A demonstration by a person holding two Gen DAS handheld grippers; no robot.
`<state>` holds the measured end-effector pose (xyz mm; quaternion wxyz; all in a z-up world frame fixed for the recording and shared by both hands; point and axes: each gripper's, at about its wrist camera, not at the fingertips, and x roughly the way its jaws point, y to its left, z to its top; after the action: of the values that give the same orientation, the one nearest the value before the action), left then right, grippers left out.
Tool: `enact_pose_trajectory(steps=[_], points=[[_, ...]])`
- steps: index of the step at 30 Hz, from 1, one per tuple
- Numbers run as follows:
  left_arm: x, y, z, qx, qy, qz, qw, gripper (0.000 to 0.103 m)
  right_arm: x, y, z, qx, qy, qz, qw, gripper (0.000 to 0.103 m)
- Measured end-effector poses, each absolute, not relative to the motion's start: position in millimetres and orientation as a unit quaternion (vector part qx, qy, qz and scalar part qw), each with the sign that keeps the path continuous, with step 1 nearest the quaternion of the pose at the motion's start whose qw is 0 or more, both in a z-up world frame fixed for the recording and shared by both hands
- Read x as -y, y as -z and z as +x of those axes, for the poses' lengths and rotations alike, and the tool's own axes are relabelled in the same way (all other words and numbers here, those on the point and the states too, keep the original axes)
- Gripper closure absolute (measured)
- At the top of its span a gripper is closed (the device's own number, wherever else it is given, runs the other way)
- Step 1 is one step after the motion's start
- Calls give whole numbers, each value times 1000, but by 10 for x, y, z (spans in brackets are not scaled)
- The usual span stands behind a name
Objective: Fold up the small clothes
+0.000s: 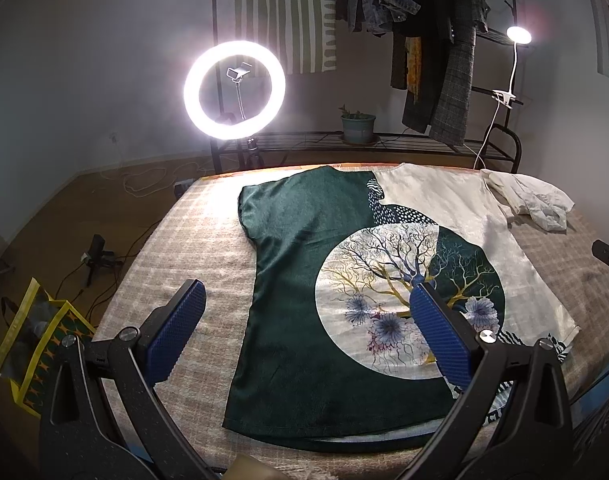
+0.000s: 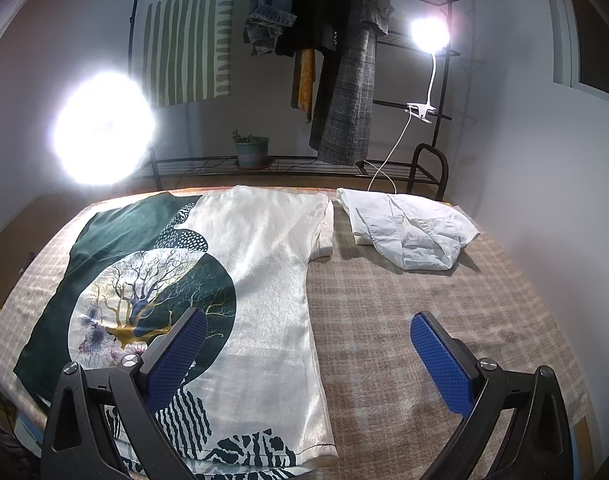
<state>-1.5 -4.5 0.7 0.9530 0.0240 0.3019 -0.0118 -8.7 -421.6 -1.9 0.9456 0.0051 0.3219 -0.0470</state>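
A printed top (image 1: 304,292) is laid flat on the checked blanket (image 1: 208,240) that covers the surface. The garment is spread unfolded, front up, with the neckline toward the far edge and the hem along the near edge. One half is dark green, the other cream, and a round tree motif (image 1: 408,300) is printed across the middle. The green sleeve (image 1: 260,216) is seen toward the far left part of the surface; the cream sleeve (image 2: 324,228) ends just beside a second garment.

That second item, a crumpled white garment (image 2: 408,232), is found at the far right corner of the surface, apart from the top by a narrow strip of blanket.

The left gripper (image 1: 306,312) is held above the near edge with its 2 blue-padded fingers spread wide; nothing is gripped. The green half of the top is seen between them. The right gripper (image 2: 308,344) is likewise spread wide and empty, above the near right part of the surface, with the cream side seam of the top and bare blanket between its fingers.

Beyond the far edge, a lit ring light (image 1: 234,90), a clip lamp (image 2: 428,36), a potted plant (image 1: 358,126) on a low metal shelf, and a rack of hung clothes (image 1: 424,40) are noted.
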Motion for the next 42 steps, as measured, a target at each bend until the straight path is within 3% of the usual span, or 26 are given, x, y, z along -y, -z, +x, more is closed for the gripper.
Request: enact_pose_trajectory(steps=[42], points=[[33, 4, -15, -304, 13, 22, 952, 0, 4189, 17, -76, -324, 47, 2, 945, 0]])
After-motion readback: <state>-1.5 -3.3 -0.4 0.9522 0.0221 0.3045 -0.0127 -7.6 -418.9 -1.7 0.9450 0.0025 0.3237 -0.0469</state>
